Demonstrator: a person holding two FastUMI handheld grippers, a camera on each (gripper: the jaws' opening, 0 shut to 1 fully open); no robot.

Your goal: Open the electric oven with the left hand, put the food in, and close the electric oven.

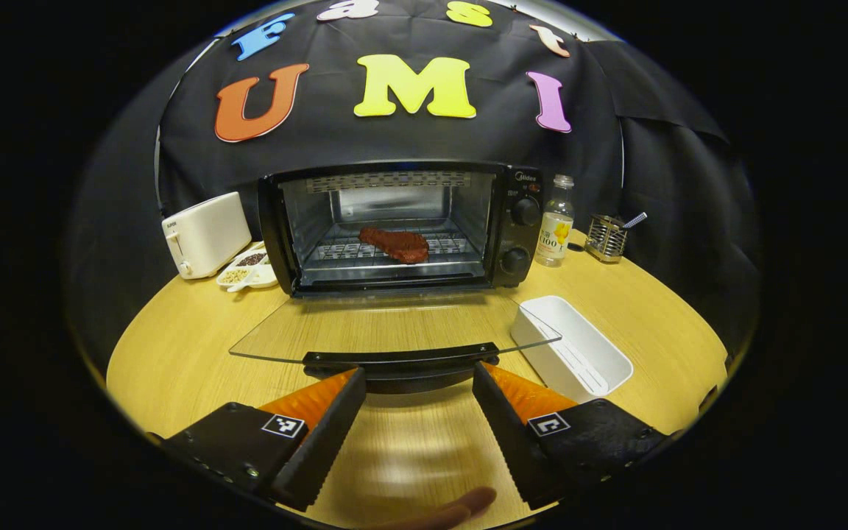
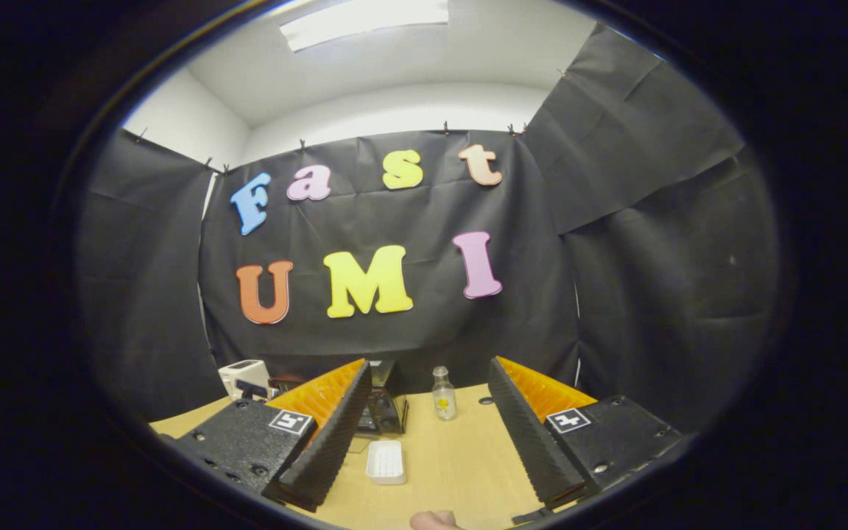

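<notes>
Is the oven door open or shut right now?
Open. The glass door lies folded down flat before the oven, with the steak visible on the rack inside.

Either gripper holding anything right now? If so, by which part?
Nothing held. Left gripper is open at the oven door handle, not clamped; right gripper is open in the air.

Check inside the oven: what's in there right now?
With the glass door dropped flat, the oven shows one reddish-brown piece of meat lying on the wire rack. The tray under the rack is partly hidden by its bars. Left gripper is open at the door handle.
</notes>
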